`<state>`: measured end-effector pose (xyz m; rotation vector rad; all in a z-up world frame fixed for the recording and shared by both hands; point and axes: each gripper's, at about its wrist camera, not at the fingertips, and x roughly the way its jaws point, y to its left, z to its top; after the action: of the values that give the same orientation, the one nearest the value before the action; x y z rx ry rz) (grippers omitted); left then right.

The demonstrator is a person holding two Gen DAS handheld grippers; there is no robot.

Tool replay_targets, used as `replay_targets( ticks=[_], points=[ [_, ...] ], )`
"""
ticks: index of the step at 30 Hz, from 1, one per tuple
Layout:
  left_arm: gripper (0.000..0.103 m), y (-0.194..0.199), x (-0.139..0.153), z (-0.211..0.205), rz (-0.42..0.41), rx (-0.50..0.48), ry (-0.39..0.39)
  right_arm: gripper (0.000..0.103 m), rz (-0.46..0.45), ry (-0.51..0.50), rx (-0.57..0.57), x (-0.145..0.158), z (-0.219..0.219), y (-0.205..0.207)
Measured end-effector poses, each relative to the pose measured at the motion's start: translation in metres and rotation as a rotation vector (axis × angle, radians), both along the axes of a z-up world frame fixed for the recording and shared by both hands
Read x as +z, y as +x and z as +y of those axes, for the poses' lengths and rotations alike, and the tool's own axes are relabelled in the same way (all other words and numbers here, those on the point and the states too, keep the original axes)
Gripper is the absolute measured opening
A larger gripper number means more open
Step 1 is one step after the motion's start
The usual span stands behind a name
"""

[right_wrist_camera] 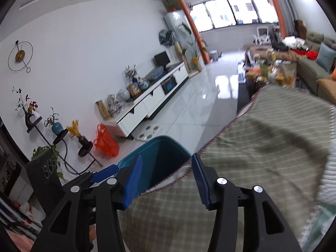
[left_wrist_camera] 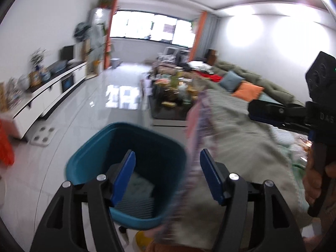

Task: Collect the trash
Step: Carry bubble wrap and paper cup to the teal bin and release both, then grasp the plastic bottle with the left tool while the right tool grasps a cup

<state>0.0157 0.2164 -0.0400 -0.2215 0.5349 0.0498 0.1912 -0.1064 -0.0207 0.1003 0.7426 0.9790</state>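
Observation:
A teal trash bin [left_wrist_camera: 130, 168] stands on the floor beside a cloth-covered table; it also shows in the right wrist view [right_wrist_camera: 159, 157]. Pale paper trash [left_wrist_camera: 138, 185] lies in its bottom. My left gripper [left_wrist_camera: 167, 178] is open and empty just above the bin's right rim. My right gripper [right_wrist_camera: 166, 180] is open and empty over the table cloth's edge, next to the bin. The right gripper also shows in the left wrist view [left_wrist_camera: 279, 113], to the right above the cloth. The left gripper shows in the right wrist view [right_wrist_camera: 105, 173], at lower left.
A green checked cloth [right_wrist_camera: 262, 147] covers the table on the right. A cluttered coffee table [left_wrist_camera: 174, 92] and green sofa [left_wrist_camera: 252, 77] lie beyond. A white TV cabinet [right_wrist_camera: 147, 105] runs along the left wall. An orange plastic bag [right_wrist_camera: 105, 142] and plant stands sit near it.

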Motion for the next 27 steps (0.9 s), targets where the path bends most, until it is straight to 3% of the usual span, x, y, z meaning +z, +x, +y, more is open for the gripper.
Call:
replay_targets(
  ticks=[10,27],
  points=[
    [0.067,0.009,0.01,-0.095,-0.048,-0.288,-0.002,0.055,-0.098,0.0,-0.179,0.022,-0.101,-0.025],
    [0.067,0.033,-0.003,-0.225,-0.009,-0.634,-0.018,0.055,-0.058,-0.031,-0.532,0.002,-0.245,-0.044]
  ],
)
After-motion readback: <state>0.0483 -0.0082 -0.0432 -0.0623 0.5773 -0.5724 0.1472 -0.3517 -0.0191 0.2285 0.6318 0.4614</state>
